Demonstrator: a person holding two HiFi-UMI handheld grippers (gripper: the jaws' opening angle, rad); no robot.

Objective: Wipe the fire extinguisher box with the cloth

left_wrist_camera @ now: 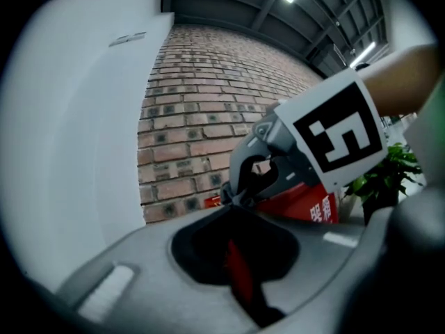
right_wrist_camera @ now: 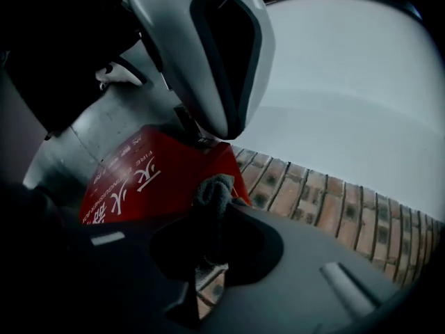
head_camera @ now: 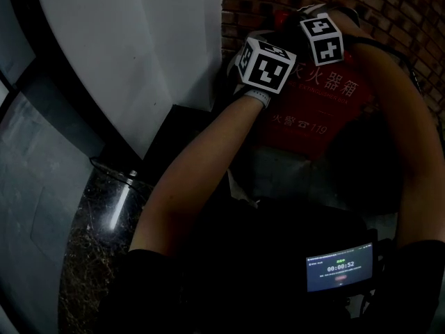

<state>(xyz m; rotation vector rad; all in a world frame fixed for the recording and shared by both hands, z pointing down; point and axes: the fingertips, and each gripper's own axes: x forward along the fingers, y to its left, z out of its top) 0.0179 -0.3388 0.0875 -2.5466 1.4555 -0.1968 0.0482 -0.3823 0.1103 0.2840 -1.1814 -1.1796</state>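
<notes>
The red fire extinguisher box [head_camera: 314, 120] with white lettering stands against the brick wall [head_camera: 389, 9]. Both arms reach to its top. My right gripper [right_wrist_camera: 220, 207] is shut on a grey cloth [right_wrist_camera: 213, 192], whose bunched end presses on the box's upper edge [right_wrist_camera: 149, 179]. My left gripper [left_wrist_camera: 231, 213] hovers just beside it at the box top [left_wrist_camera: 306, 206], jaws together, with only a thin red sliver showing in the slit. In the head view, the marker cubes of the left gripper [head_camera: 266, 65] and right gripper [head_camera: 322, 37] hide the jaws and the cloth.
A white curved wall [head_camera: 132, 54] rises left of the box. Dark polished floor [head_camera: 90, 242] lies below. A grey plinth [head_camera: 299, 176] sits under the box. A green plant [left_wrist_camera: 388, 179] stands to the right. A small lit screen [head_camera: 339, 266] hangs at the person's chest.
</notes>
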